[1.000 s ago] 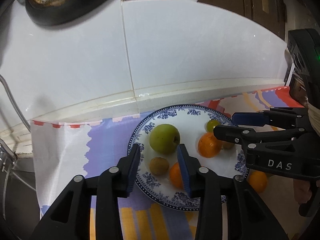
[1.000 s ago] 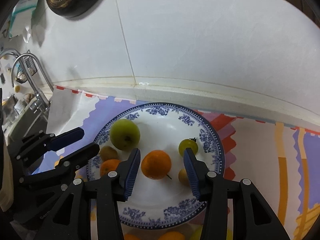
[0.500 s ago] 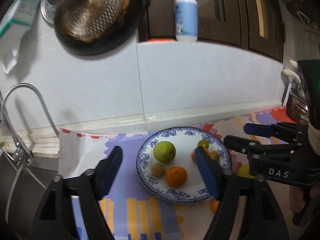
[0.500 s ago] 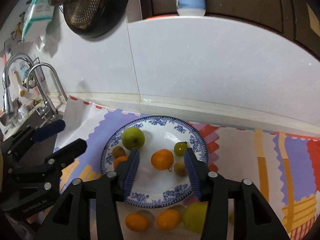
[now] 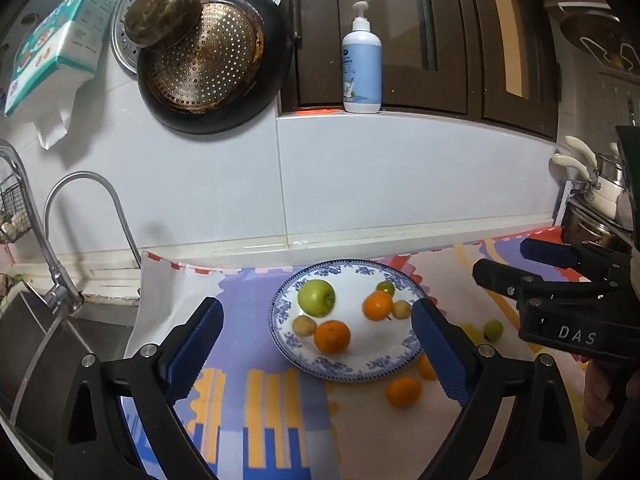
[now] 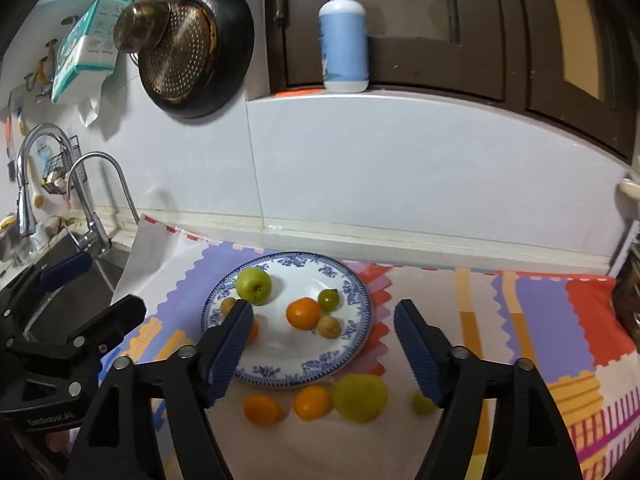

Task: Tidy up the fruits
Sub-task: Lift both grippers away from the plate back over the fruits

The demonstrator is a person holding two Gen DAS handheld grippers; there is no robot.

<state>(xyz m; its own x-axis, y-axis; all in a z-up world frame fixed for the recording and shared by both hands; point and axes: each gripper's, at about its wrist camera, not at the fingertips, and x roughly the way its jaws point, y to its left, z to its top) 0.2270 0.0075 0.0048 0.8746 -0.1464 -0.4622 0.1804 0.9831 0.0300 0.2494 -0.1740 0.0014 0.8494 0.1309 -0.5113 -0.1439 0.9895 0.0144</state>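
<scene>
A blue-patterned white plate (image 5: 360,368) (image 6: 276,364) lies on a colourful mat and holds a green apple (image 5: 316,297) (image 6: 253,285), two oranges (image 5: 332,335) (image 5: 377,305), a small brown fruit (image 5: 303,325) and two small greenish fruits. My left gripper (image 5: 316,344) is open and empty, held back above the plate. My right gripper (image 6: 322,344) is open and empty too. Loose oranges (image 6: 262,410) (image 6: 312,402), a green apple (image 6: 361,397) and small green fruits (image 5: 493,329) lie on the mat beside the plate.
A sink and tap (image 5: 60,288) lie to the left. A white tiled wall runs behind, with a hanging pan (image 5: 212,64) and a soap bottle (image 5: 361,68) on the ledge. Pots (image 5: 600,196) stand at the right.
Both grippers have pulled back and up from the plate and opened wider. The orange that stood between the left fingers rests on the plate.
</scene>
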